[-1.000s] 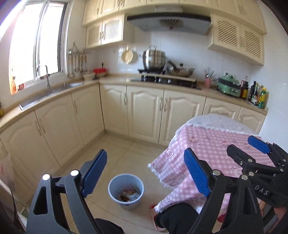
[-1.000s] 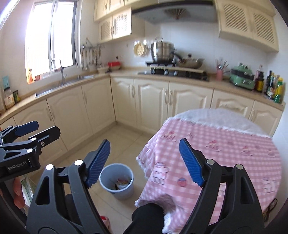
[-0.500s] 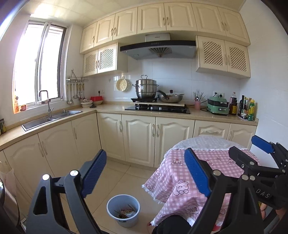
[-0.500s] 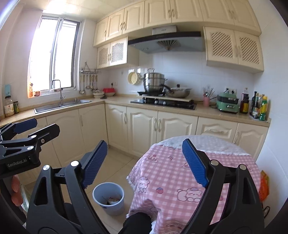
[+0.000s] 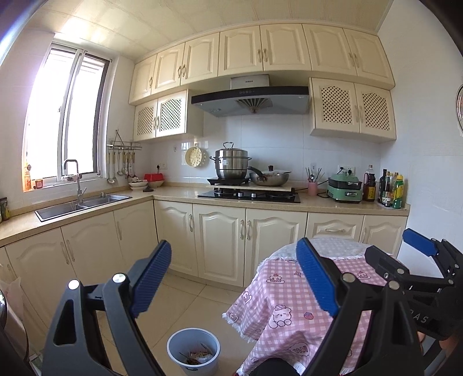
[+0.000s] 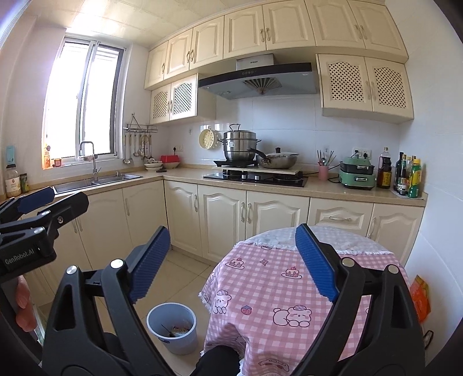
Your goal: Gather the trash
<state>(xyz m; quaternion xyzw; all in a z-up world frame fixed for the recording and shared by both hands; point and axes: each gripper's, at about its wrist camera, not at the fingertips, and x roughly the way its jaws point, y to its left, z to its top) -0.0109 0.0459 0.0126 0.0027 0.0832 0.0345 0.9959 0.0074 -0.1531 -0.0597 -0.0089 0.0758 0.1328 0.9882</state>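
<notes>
Right now both tongs are empty: left gripper [image 5: 234,277] spread wide, right gripper [image 6: 233,261] jaws opening. Trash sits in the bin [image 6: 172,326] at lower centre. Risk: no loose trash visible, maybe hidden behind the table [image 6: 260,277]; blind reaches snag the cloth.

You get bright daylight from the window [image 5: 66,115], which blows out to white and spills glare across the ceiling [image 5: 115,26]. Both views stay sharp, without motion blur. Fisheye bending curves the cabinets [image 6: 260,31], and the corners vignette black.
</notes>
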